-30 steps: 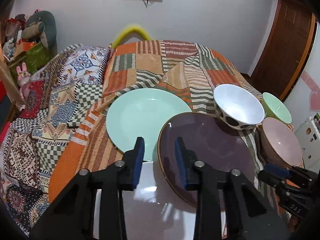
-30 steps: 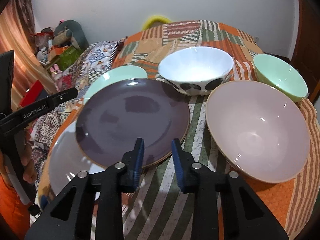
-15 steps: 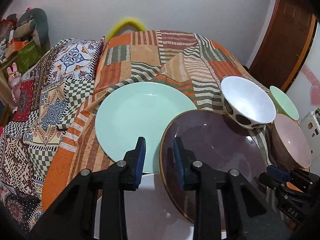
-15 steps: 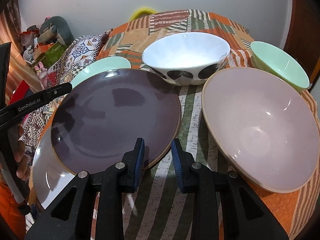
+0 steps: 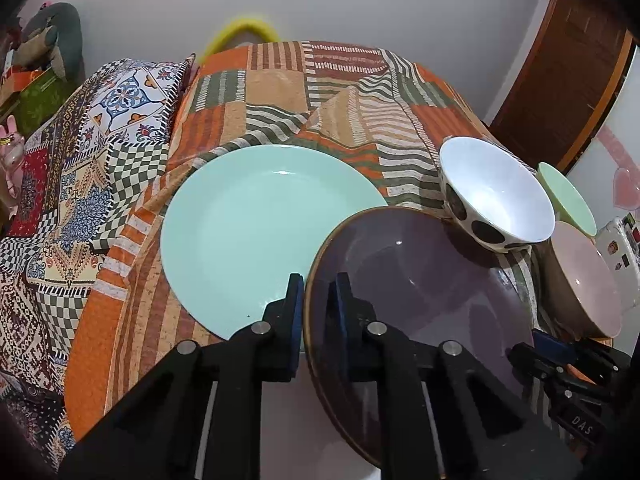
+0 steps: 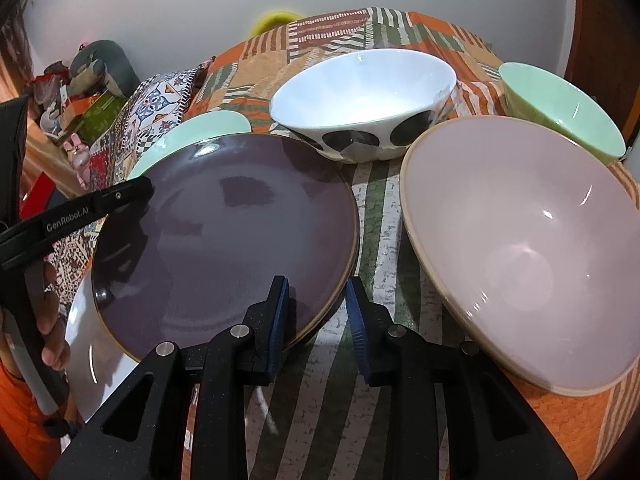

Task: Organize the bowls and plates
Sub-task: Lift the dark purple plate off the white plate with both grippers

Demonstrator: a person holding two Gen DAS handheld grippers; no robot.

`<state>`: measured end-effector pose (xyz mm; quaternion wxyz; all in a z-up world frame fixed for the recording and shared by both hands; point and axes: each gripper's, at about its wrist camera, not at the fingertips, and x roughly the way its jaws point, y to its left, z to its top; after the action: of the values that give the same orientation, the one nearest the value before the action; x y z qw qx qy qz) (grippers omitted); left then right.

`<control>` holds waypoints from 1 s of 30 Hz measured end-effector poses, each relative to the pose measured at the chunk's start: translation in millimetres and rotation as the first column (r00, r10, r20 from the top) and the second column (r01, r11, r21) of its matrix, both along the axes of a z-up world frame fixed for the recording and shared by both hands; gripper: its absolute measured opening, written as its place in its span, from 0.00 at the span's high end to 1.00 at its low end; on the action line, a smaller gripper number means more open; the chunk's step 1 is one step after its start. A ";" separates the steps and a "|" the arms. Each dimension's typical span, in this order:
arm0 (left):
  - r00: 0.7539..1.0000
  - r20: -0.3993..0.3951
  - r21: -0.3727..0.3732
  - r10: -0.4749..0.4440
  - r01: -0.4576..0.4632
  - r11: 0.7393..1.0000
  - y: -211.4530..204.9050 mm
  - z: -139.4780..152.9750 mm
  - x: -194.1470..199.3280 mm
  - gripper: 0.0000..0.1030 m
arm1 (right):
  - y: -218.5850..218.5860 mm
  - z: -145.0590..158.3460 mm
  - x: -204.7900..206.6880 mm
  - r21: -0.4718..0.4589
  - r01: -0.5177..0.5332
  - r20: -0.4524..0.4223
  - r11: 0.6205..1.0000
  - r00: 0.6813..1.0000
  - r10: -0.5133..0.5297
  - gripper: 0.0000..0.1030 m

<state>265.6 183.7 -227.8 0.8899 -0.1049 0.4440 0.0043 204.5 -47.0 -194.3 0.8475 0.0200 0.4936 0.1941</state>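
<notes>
A dark purple plate [image 5: 420,292] lies tilted on a white plate [image 5: 280,420], its far side over the mint green plate [image 5: 256,232]. My left gripper [image 5: 316,312] has its jaws on either side of the purple plate's near rim, narrowly apart. In the right wrist view the purple plate [image 6: 224,236] fills the left, and my right gripper [image 6: 318,312] is open with its left finger over the plate's near rim. A white black-spotted bowl [image 6: 364,100], a pink bowl [image 6: 524,248] and a mint green bowl [image 6: 560,108] stand to the right.
The dishes rest on a bed with an orange patchwork cover [image 5: 340,92]. A patterned pillow [image 5: 132,96] and soft toys [image 5: 52,40] lie at the left. A wooden door [image 5: 568,64] stands at the back right. The white plate [image 6: 96,360] shows under the purple one.
Both grippers have moved forward towards the dishes. The left jaws have narrowed around the purple plate's rim, and the right jaws have opened wider at the plate's other edge.
</notes>
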 end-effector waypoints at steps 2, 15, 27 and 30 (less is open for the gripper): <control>1.000 0.000 -0.004 -0.003 0.003 1.000 0.0 -0.2 -0.1 0.86 | 0.4 -0.7 0.2 0.005 0.000 -0.003 1.000 1.000 0.000 0.72; 0.995 -0.054 -0.048 -0.083 0.081 0.996 4.3 -2.5 -3.7 0.86 | -2.3 2.2 0.8 0.031 0.007 -0.023 0.999 1.000 -0.006 0.70; 0.995 -0.060 -0.077 -0.085 0.080 0.994 5.8 -1.4 -29.8 0.86 | -4.3 6.0 -3.4 0.067 0.002 -0.032 0.998 0.999 0.000 0.70; 0.995 -0.054 -0.087 -0.078 0.073 0.993 5.7 0.3 -37.3 0.86 | -5.1 7.5 -4.6 0.066 -0.003 -0.026 0.998 1.000 0.005 0.70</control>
<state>228.4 189.5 -227.5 0.8711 -0.1255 0.4727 -0.0454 199.9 -52.1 -186.9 0.8394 0.0495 0.4982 0.2118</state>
